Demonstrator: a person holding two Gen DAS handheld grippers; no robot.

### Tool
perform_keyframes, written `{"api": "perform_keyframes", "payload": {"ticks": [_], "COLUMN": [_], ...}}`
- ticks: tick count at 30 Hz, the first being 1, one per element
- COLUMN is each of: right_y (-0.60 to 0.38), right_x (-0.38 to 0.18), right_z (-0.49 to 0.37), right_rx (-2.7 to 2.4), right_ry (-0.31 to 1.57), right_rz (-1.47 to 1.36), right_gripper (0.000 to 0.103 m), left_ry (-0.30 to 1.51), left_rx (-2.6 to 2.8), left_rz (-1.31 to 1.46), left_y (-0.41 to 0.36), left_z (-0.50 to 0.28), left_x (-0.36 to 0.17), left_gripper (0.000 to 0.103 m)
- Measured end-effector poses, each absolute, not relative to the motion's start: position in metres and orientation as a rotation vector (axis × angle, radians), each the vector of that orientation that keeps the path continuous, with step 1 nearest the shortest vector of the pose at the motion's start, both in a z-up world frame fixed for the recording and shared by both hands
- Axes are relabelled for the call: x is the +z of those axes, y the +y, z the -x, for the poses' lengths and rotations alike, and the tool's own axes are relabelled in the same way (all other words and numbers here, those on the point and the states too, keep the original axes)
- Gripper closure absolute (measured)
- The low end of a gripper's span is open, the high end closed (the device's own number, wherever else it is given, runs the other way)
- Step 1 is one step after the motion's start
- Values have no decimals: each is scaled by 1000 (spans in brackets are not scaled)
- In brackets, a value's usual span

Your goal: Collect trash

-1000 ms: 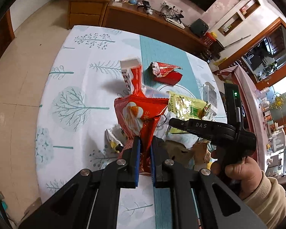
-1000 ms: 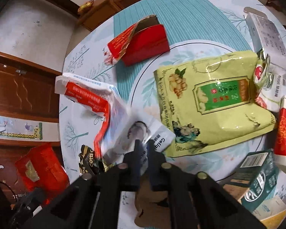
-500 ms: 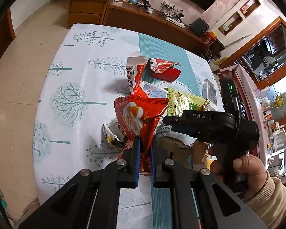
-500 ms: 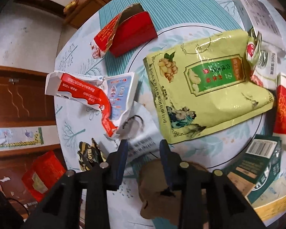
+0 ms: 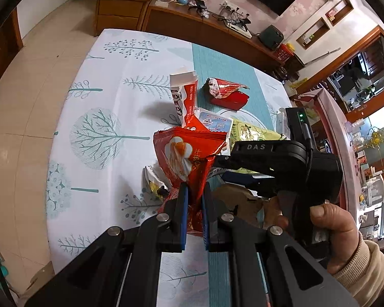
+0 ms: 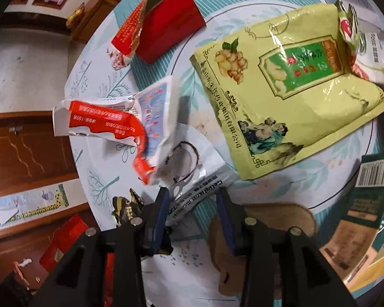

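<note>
Left wrist view
My left gripper (image 5: 194,199): clamped on the lower end of a red snack bag (image 5: 189,153), which stands up from the blue pads above the table.
My right hand (image 5: 330,227): wrapped round the handle of the right gripper's black body, just right of the bag.
Trash behind the bag: a red-and-white torn pouch (image 5: 184,97), a red box (image 5: 230,98) with crumpled red foil on it, a yellow-green bag (image 5: 253,133) partly hidden.
Open room: the tree-print tablecloth (image 5: 97,117) is bare to the left as far as the table's edge, with tiled floor beyond.

Right wrist view
My right gripper (image 6: 193,213): fingers apart, gripping nothing, one on each side of the near end of a white coconut-print wrapper (image 6: 192,176) lying flat.
Around it: red-and-white torn pouch overlapping the wrapper's far left; a small black-and-gold wrapper (image 6: 124,208) beside my left finger; brown cardboard (image 6: 263,230) under my right finger.
Yellow-green bag (image 6: 289,97): flat, right of centre, well inside a thin dark ring (image 6: 345,192) drawn on the cloth.
Right edge: a dark green carton (image 6: 368,192) crowds that side.
Red box (image 6: 166,25): far, apart from the rest.
</note>
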State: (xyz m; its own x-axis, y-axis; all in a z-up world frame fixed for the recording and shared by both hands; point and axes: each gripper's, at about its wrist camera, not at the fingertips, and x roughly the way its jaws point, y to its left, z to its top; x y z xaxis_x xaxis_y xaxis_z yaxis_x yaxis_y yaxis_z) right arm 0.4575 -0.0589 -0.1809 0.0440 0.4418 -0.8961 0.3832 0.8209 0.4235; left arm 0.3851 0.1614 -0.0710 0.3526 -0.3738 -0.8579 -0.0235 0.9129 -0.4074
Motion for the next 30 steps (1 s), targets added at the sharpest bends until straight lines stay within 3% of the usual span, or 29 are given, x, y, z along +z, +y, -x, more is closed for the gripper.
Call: {"api": "perform_keyframes", "payload": {"ticks": [4,10,11,12,13,16,19,30], "right_y": [-53,-34,-31,-26,-21,-22,-29,-62], "right_x": [-181,-176,-175,-174,-174,-177,-171,-78], "right_z": [-465,-478,-479,-479,-479,-475,-469,-401], "right_rx": [24,-15,-14,-14,-16,4,18,172], "right_ry": [1551,1523,1521,1513,1505,1497,1479,1299], "right_rz": [-718,-614,-586,-536,-490,-499,-523,-465], "right_gripper": [45,45,47,59,82,93,99,99], "left_ry": [1200,1205,1205,1204,1202,1196,1186,1121], "left_rx": [-228,-221,-221,-220,-220,-219,-218,-238], "left_rz": [386,389,390,389,389,387,386,352], "left_y": [166,171,172,172,173,174,173,144], "left_z": [-386,-386,-386,-386,-386,-384,-380,-336], "left_x": [-73,-76,-76,-76,-75,-73,-70,-31], "left_gripper": [96,96,96,96,96,96,96,96]}}
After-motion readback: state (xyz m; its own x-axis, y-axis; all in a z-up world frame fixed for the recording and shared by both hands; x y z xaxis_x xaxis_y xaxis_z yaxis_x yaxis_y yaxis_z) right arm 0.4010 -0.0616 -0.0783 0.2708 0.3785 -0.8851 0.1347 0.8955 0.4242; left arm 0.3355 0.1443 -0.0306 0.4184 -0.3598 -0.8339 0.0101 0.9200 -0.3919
